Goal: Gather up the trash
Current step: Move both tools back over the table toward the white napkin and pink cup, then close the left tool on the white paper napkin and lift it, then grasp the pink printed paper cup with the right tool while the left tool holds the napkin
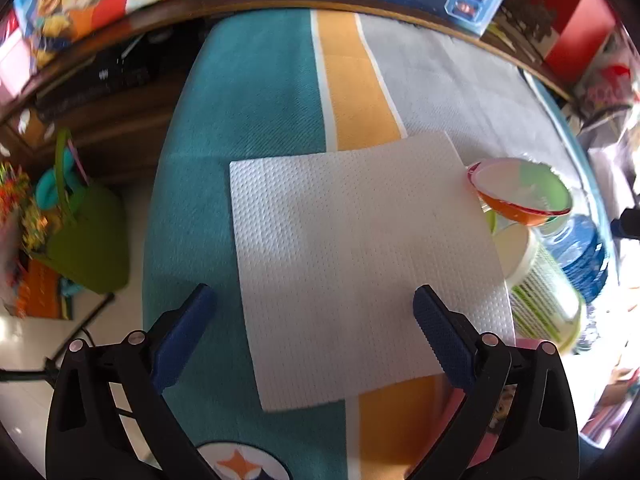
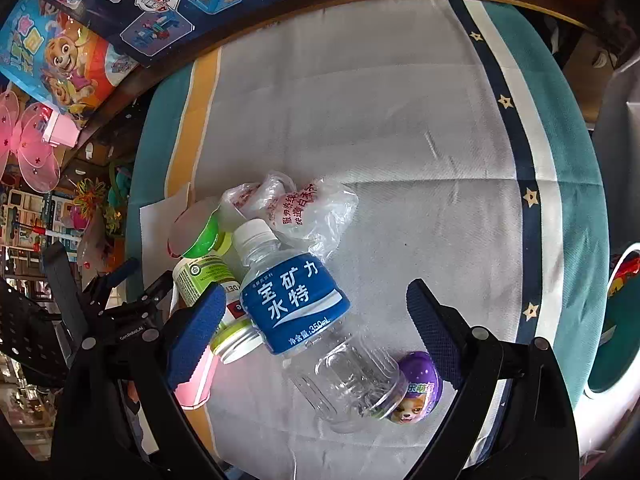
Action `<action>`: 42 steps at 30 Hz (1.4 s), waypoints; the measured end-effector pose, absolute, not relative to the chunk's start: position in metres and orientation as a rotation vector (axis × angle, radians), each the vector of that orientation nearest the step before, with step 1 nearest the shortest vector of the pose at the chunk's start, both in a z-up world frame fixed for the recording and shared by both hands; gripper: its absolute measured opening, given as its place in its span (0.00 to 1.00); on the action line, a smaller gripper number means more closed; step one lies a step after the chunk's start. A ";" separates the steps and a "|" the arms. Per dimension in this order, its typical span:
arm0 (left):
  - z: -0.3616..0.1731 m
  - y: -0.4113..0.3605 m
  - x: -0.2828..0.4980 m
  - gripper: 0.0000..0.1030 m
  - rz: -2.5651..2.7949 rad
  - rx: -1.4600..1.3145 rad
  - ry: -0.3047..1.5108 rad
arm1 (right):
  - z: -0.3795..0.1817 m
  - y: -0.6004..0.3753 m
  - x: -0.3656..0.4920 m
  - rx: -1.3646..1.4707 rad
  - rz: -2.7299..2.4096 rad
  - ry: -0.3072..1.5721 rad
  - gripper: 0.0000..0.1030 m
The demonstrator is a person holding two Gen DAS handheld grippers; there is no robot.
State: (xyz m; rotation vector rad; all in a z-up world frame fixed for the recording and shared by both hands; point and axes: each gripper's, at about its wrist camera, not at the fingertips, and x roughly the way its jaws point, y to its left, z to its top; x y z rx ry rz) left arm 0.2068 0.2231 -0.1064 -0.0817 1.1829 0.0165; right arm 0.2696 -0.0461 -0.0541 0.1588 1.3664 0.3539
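While both tools (image 1: 314,312) (image 2: 314,312) gape released, trash litters the striped tablecloth (image 2: 400,120) amid toy boxes (image 2: 140,8).

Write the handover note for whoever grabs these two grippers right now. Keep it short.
Left gripper: open, empty, over the white paper towel lying flat on the tablecloth.
Right gripper: open, empty, over the clear water bottle lying on its side.
Around the bottle: crumpled plastic bag, green-lidded cup, green-labelled tub, purple toy egg.
Done: nothing visibly collected.
Left: every piece. No bin is clearly visible in either view.
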 end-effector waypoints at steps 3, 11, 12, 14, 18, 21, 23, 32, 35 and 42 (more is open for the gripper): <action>-0.108 0.216 0.206 0.96 0.012 -0.039 1.145 | -0.058 -0.045 0.274 0.157 0.353 1.372 0.85; -0.104 0.205 0.199 0.62 0.004 -0.004 1.068 | -0.065 -0.045 0.277 0.168 0.354 1.378 0.85; -0.101 0.203 0.197 0.53 0.003 -0.005 1.060 | -0.065 -0.045 0.276 0.170 0.357 1.377 0.85; -0.098 0.202 0.197 0.20 0.008 -0.016 1.058 | -0.063 -0.044 0.275 0.171 0.362 1.371 0.85; -0.097 0.211 0.190 0.06 -0.009 -0.122 1.078 | -0.056 -0.038 0.270 0.163 0.389 1.355 0.85; -0.096 0.219 0.175 0.04 -0.032 -0.185 1.102 | -0.048 -0.030 0.262 0.146 0.428 1.343 0.85; -0.096 0.220 0.163 0.04 -0.066 -0.203 1.119 | -0.043 -0.023 0.256 0.130 0.455 1.333 0.85; -0.071 0.226 0.107 0.04 -0.078 -0.245 1.081 | -0.036 0.006 0.224 0.128 0.559 1.348 0.85; -0.062 0.229 0.096 0.04 -0.071 -0.252 1.058 | -0.035 0.016 0.206 0.132 0.608 1.365 0.85; -0.066 0.224 0.079 0.04 -0.075 -0.251 1.069 | -0.077 0.034 0.180 0.164 0.623 1.494 0.85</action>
